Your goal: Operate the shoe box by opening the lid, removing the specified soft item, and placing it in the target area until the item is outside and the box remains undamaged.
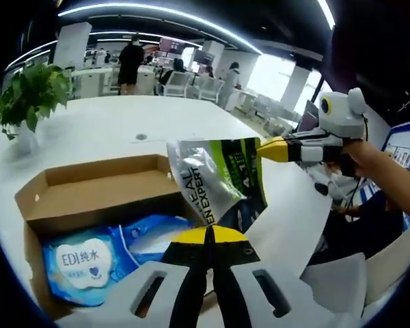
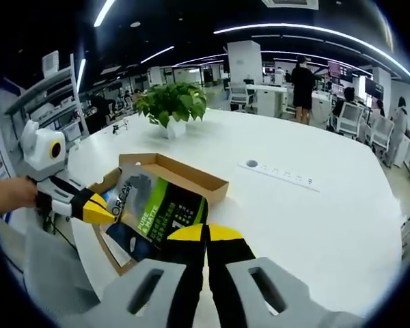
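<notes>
Two grippers have the silver-and-green pouch clamped between them, holding it in the air over the open cardboard box. Your left gripper has its jaws together on the pouch's lower edge, and your right gripper is closed on an opposite edge. The pouch looks light, soft and crinkly, and its glossy film is probably slippery, so grip it at the flat sealed edges, not the puffy middle. A blue pack of wipes lies inside the box. The box sits with its lid folded back on a wide white table, which is smooth, with bare space beside the box for setting the pouch down. Beyond stands a potted plant, in an open office with desks, chairs and people.
</notes>
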{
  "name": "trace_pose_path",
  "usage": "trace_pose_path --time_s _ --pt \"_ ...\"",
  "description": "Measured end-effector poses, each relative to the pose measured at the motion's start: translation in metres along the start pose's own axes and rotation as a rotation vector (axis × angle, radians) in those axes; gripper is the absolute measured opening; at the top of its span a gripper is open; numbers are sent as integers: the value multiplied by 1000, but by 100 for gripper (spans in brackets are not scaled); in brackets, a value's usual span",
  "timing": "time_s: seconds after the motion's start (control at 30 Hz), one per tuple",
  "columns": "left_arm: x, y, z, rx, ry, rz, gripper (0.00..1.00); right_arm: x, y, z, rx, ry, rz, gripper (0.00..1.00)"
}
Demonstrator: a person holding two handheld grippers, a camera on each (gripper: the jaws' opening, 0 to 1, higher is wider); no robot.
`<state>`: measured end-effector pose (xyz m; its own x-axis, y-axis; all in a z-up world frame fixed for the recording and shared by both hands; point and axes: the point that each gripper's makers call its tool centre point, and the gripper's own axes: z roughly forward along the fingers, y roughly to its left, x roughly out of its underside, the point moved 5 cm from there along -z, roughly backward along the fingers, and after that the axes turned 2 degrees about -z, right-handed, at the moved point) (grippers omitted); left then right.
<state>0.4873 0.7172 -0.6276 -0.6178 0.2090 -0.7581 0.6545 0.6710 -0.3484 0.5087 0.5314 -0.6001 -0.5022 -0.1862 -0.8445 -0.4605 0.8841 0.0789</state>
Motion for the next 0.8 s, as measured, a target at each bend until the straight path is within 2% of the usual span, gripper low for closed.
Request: trace_pose_path --time_s 0.33,0.8 --pt "-1 -13 24 28 37 26 0 16 -22 -7 44 27 22 0" --pt "4 -22 64 47 129 69 0 41 -51 -6 91 84 55 0"
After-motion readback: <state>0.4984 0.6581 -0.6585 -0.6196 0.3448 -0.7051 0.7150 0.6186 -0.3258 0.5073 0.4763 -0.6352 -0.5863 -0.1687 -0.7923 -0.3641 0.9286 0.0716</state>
